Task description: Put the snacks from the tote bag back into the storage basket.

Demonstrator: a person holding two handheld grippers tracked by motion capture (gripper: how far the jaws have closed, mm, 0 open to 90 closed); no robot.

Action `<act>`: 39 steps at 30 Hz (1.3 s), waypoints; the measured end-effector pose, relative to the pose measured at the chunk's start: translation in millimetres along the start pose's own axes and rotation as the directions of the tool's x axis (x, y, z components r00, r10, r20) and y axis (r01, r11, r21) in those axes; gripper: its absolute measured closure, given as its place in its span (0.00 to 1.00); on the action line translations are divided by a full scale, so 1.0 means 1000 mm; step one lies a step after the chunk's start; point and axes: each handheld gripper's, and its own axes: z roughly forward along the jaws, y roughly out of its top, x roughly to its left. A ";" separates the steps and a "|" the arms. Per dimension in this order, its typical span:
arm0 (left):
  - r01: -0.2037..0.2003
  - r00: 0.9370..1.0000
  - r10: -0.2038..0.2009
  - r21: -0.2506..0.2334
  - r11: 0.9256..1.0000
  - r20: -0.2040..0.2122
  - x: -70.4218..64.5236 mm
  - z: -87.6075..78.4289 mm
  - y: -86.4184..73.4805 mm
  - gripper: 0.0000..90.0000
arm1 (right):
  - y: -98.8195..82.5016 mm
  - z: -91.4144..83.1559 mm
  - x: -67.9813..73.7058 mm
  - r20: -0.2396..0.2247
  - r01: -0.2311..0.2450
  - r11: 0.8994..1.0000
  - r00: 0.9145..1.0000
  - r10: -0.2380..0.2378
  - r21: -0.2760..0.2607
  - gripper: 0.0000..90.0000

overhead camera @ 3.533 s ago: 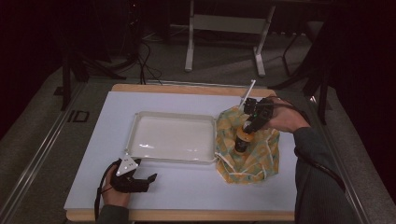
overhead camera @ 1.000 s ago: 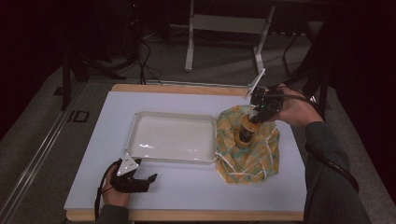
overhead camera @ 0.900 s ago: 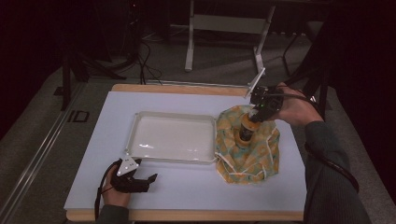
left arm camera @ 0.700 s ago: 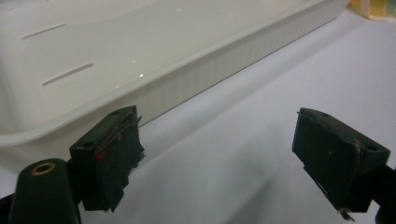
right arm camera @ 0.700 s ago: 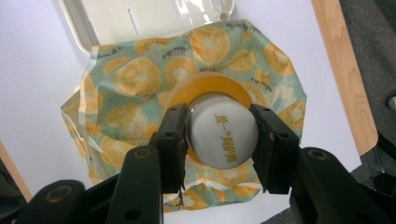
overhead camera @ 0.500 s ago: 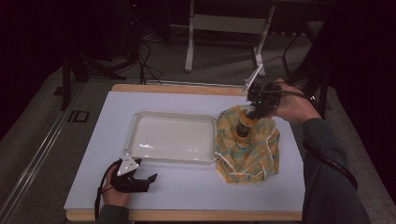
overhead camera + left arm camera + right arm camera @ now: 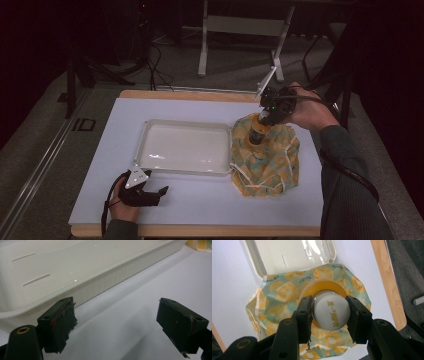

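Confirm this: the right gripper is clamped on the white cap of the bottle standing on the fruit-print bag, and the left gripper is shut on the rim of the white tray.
One part is wrong. The left gripper is open and holds nothing; it rests on the table just short of the white tray, as the left gripper view shows. The rest stands: the right gripper is clamped on the bottle's white cap above the fruit-print bag.

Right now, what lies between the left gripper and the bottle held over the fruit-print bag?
In the high view, the white tray lies between the left gripper and the bottle, which the right gripper clamps over the bag.
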 end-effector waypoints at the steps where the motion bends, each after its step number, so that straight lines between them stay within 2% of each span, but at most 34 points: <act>1: 0.001 1.000 -0.001 0.000 1.000 0.001 0.000 0.000 0.000 0.17 | 0.001 0.000 0.000 0.000 0.003 1.000 1.000 -0.003 -0.004 0.65; 13: -0.002 1.000 0.002 0.001 1.000 0.001 0.000 0.000 0.000 0.17 | 0.011 -0.003 0.002 -0.004 0.008 1.000 1.000 -0.008 -0.021 0.65; 21: -0.002 1.000 0.002 0.001 1.000 0.001 0.000 0.000 0.000 0.17 | 0.016 -0.003 0.004 0.009 0.023 1.000 1.000 -0.023 0.002 0.65; 24: -0.001 1.000 0.001 -0.001 1.000 0.000 0.000 0.000 0.000 0.17 | 0.017 -0.004 0.005 0.011 0.023 1.000 1.000 -0.023 -0.014 0.65; 30: -0.002 1.000 0.002 0.001 1.000 0.001 0.000 0.000 0.000 0.17 | 0.022 -0.006 0.008 -0.013 0.022 0.998 1.000 -0.023 -0.053 0.65; 39: -0.002 1.000 0.002 0.000 1.000 0.001 0.000 0.000 0.000 0.17 | 0.035 -0.012 0.017 -0.029 0.064 0.995 0.997 -0.066 -0.082 0.65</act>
